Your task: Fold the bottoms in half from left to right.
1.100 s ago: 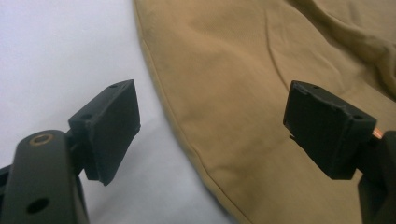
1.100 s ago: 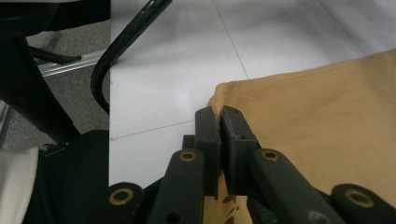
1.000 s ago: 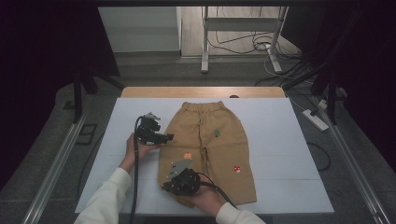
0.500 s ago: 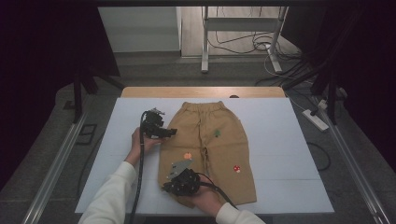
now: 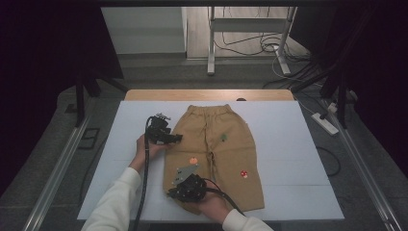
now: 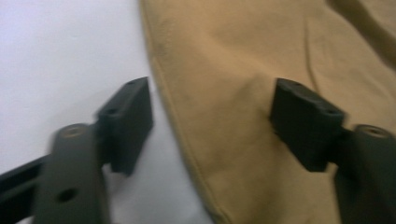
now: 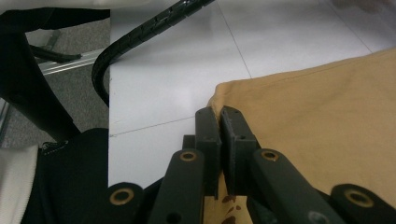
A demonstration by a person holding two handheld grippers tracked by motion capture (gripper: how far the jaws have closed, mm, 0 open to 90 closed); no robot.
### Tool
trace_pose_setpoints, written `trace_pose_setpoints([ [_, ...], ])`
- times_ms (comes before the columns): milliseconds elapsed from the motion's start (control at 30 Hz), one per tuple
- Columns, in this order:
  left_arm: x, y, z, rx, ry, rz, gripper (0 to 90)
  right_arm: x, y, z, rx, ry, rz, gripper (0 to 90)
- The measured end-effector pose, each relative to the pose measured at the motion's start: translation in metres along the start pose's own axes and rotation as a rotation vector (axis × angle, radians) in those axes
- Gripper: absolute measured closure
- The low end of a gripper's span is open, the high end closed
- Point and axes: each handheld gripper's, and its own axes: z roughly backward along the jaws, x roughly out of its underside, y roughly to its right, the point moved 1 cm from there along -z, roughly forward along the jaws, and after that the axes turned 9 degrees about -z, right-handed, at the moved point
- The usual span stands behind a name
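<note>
**tabletop_tom:** starting with the high view: the tan shorts are lying flat on the white table, waistband at the far end, hems near the person. The left gripper is sitting at the shorts' left edge about halfway up, and the right gripper is working the near left hem corner. What's worrying you?

**foldfan22:** the left gripper view. Its jaws have just been closing but they're standing apart, one pad on bare table, the other pressing onto the cloth, with the side seam running between them. Nothing pinched yet. If they're closing this flat they're probably just sliding over the top layer, or catching one layer and leaving the bottom one behind, so the leg is peeling open instead of folding

**tabletop_tom:** and the right gripper view?

**foldfan22:** clenched on the hem corner, but it's only biting a sliver of fabric right at the tip. Any pull from the left side and I reckon that corner is slipping out, or the shorts are skewing across the table
</note>
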Motion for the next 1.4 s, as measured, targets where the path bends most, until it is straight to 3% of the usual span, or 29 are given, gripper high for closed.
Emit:
trace_pose_setpoints([
  [233, 0.005, -0.002, -0.001, 0.157, 0.018, 0.022, 75.9, 0.0, 0.0, 0.0, -0.005, -0.001, -0.003, 85.4],
  [300, 0.005, -0.002, -0.002, 0.178, 0.015, 0.023, 82.6, 0.001, 0.0, -0.001, -0.003, -0.004, -0.004, 85.4],
  [567, 0.003, 0.0, 0.003, 0.183, 0.037, 0.012, 84.8, 0.001, 0.001, 0.0, -0.006, -0.005, -0.005, 85.4],
  [900, -0.002, 0.004, 0.018, 0.191, 0.098, 0.004, 85.1, 0.001, -0.001, 0.005, -0.005, 0.002, -0.007, 85.4],
  [1400, -0.008, 0.011, 0.023, 0.208, 0.139, -0.005, 85.0, 0.004, 0.001, 0.021, 0.009, 0.017, -0.014, 85.5],
])
